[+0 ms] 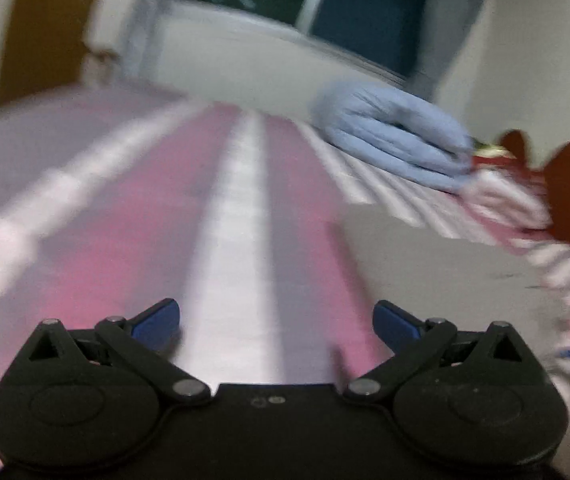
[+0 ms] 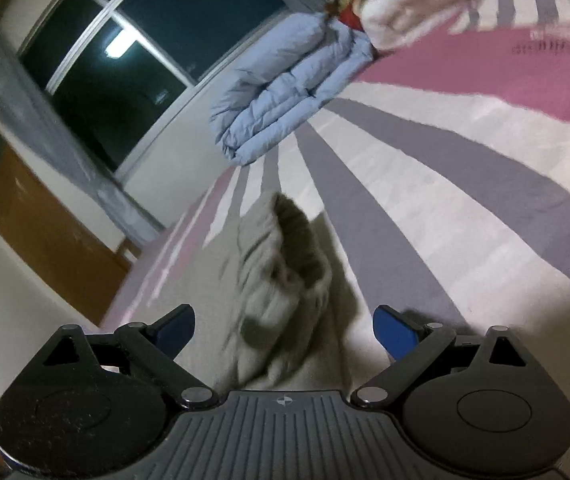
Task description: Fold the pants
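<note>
While both tongs are gaping wide and holding nothing, the pants (image 2: 281, 280) are lying bunched on the bed (image 2: 425, 208) at frame centre, between the right tongs (image 2: 283, 330). Left tongs (image 1: 276, 322) are hovering over the bed's pink stripes, view blurred.

Both wrist cameras are looking low and close across the striped bedspread (image 1: 241, 216) toward the window (image 2: 133, 64). The right view is tilting sideways. Both are showing the folded blue quilt (image 1: 397, 140).
</note>
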Demonstrator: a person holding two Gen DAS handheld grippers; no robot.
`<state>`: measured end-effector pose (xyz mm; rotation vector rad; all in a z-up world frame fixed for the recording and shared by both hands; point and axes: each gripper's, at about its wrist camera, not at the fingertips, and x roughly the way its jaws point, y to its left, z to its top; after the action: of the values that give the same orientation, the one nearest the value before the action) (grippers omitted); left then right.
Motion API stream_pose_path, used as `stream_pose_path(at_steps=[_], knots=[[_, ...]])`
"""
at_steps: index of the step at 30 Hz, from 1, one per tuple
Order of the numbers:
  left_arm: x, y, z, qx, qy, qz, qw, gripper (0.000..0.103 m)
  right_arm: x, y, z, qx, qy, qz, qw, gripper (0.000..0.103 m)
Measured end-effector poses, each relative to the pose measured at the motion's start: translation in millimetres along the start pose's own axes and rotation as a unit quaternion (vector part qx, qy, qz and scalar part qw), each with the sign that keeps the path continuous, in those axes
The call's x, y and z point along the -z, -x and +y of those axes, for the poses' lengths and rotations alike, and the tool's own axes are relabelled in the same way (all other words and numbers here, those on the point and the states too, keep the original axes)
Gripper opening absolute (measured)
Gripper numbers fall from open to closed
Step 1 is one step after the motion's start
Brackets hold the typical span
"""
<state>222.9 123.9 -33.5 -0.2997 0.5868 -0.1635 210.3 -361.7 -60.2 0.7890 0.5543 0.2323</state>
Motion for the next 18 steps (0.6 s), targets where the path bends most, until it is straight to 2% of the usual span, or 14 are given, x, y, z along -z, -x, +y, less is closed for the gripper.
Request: stream_pose_path(at_steps=[1,5,7,12,13,15,17,18], knots=[[-7.5,-12.9,-4.5,0.029,0.004,0.020,0.9994,0.095,-6.9,-5.1,-3.2,-0.002,-0.009,0.006,1.000,0.095],[-27.3,-57.0,-11.1,0.095,0.024,0.066,0.9930,0.090,-27.2,-28.2,-14.8,-0.007,-0.017,0.035,0.999,0.095],[-31.6,-78.6,-9.0,0.123,0.047,0.094,0.9869,0.081,-32.1,-44.3,-26.3,-0.024,-0.045,0.070,0.996,0.095],[-28.2,-118.0,-6.3,0.201,0.091,0.142,0.9650,0.081,-38.1,-68.1,-31.8,-0.071,-0.060,0.116,0.989,0.095],[-25.8,-124.0,-7.5,0.213,0.095,0.149,0.9609,0.081,-37.1,-72.8,-29.2,-0.081,-0.055,0.130,0.987,0.095],[-22.0,-131.7,-10.9,0.215,0.092,0.151,0.9605,0.078,-32.3,-83.5,-18.8,-0.076,-0.029,0.153,0.985,0.095],[-20.7,-137.5,-14.9,0.212,0.081,0.153,0.9617,0.051,-30.4,-92.2,-7.2,-0.066,0.008,0.169,0.983,0.092],[-19.8,-142.0,-14.4,0.211,0.090,0.161,0.9598,0.040,-30.0,-94.9,-3.0,-0.061,0.019,0.172,0.983,0.086]])
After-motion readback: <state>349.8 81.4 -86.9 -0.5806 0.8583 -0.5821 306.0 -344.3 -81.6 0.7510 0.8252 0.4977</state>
